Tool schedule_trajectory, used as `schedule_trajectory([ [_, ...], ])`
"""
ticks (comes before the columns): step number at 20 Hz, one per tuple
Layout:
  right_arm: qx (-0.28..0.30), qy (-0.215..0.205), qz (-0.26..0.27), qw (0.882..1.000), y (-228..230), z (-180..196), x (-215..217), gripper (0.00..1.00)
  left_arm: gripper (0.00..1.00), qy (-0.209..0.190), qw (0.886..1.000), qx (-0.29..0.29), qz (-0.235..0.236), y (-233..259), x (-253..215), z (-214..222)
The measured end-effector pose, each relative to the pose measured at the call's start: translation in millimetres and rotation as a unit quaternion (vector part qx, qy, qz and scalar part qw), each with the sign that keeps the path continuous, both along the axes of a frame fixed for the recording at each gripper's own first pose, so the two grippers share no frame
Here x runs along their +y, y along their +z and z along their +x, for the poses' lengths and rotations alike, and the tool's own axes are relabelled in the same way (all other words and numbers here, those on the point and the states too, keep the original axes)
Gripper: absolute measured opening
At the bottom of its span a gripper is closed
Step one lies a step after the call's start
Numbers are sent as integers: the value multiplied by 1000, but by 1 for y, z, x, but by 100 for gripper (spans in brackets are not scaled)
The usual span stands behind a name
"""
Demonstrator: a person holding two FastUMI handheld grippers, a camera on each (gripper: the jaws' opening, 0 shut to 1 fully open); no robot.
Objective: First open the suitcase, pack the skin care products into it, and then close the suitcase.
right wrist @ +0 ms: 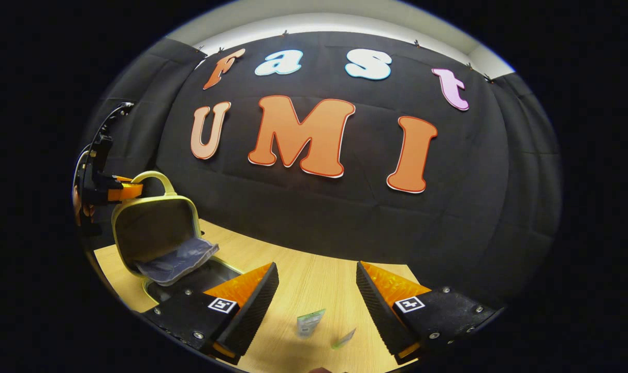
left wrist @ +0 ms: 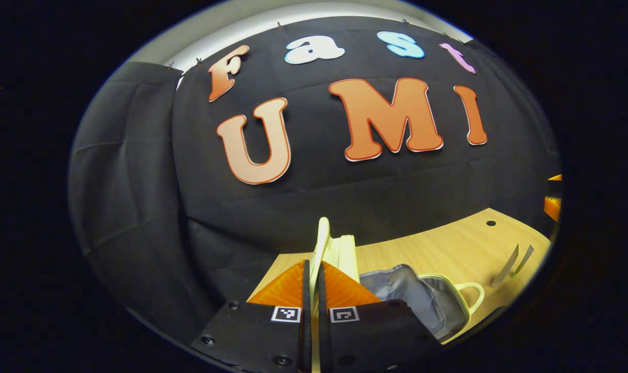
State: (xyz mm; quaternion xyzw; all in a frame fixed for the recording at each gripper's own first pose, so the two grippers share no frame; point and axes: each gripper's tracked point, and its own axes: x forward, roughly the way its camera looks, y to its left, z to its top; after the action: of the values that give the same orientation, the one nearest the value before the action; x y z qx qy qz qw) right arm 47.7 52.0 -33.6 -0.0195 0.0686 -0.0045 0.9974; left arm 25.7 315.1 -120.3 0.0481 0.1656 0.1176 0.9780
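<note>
sachets [right wrist: 310, 322] small, labels unreadable

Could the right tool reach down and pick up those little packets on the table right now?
Probably yes. The right tool is open, and the two packets lie on the bare table just ahead between its fingers, apart from the suitcase.

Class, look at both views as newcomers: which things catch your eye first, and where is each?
The pale yellow suitcase stands open at the left of the wooden table, its lid pinched by the left hand-held gripper. Two small sachets lie on the table between the open right hand-held gripper's fingers.
</note>
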Motion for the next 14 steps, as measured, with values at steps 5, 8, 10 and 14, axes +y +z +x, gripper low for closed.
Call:
schedule_trajectory([
  [5, 10, -12, 1, 1000, 1, 4, 28, 95, 6, 24, 999, 19, -21, -32, 63, -5],
  [8, 17, -19, 7, 1000, -2, 5, 45, 94, 6, 31, 999, 38, -23, -57, 94, -10],
  [10, 22, -25, 6, 999, -4, 6, 55, 94, 6, 39, 998, 54, -16, -74, 115, -13],
  [14, 33, -38, 9, 999, -7, 0, 70, 94, 6, 61, 993, 93, -25, -120, 151, -20],
])
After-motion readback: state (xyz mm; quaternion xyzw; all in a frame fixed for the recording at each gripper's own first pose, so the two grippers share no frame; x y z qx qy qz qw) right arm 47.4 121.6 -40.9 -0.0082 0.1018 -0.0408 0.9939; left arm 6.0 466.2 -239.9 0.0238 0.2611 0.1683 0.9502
